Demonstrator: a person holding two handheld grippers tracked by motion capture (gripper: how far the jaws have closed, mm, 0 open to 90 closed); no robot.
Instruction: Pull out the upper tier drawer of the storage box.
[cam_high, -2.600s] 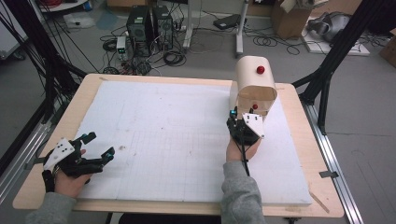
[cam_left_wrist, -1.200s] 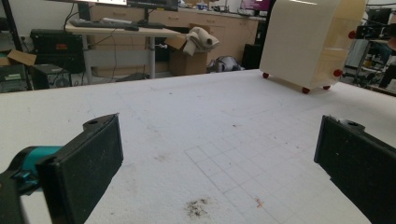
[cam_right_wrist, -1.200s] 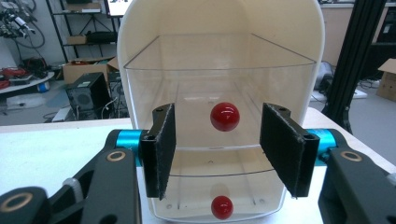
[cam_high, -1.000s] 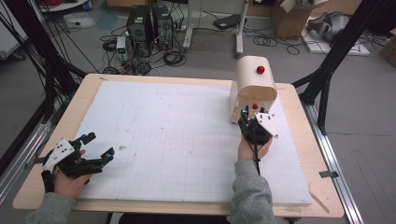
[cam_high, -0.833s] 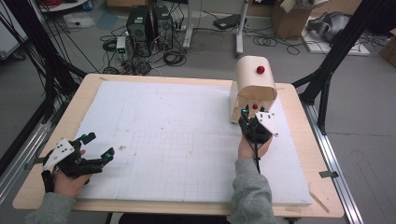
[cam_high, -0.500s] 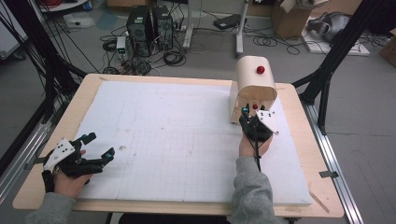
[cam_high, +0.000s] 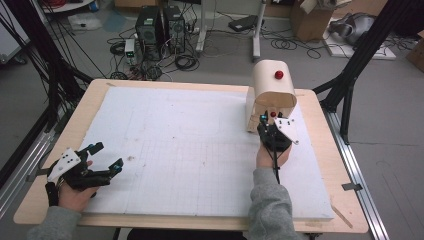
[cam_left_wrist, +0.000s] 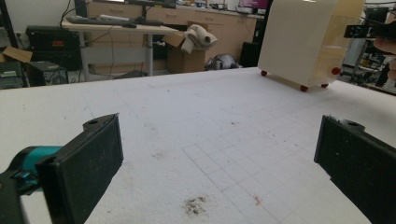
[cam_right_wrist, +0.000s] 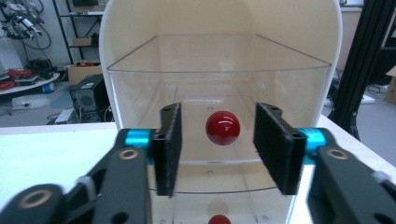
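While hidden from above, parted right gripper (cam_right_wrist: 218, 149) jaws flank the red knob (cam_right_wrist: 222, 127); left gripper (cam_left_wrist: 219, 168) gapes.

readable text: none in any view
labels or brands: none legible
numbers or signs: none legible
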